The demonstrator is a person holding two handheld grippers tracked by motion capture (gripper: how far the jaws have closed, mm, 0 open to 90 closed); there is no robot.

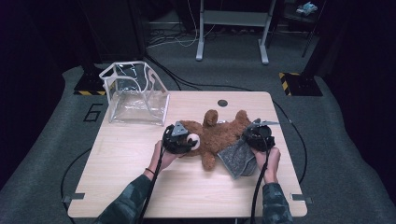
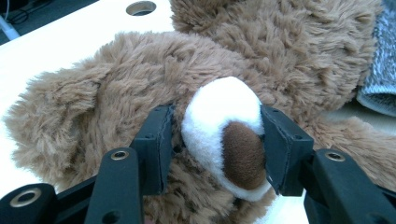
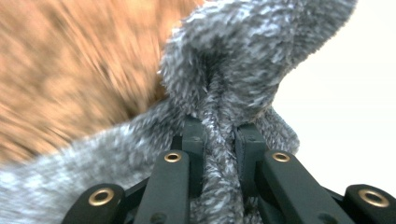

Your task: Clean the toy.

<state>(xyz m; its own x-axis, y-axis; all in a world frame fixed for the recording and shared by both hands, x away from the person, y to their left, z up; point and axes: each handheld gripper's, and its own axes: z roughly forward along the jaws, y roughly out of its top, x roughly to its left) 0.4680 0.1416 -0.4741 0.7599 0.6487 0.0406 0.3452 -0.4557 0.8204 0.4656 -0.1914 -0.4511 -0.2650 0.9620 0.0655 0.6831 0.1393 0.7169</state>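
At the table's (image 1: 121, 168) far left corner stands a clear plastic bag (image 1: 135, 93) with white edging, mouth up and (as far as the high view shows) holding nothing. Right of it, the left gripper (image 1: 180, 138) clamps the white snout (image 2: 224, 135) of the brown teddy bear (image 1: 219, 135) lying mid-table. Farther right, the right gripper (image 1: 258, 135) pinches a bunched fold of the grey cloth (image 3: 224, 93) against the bear's side.
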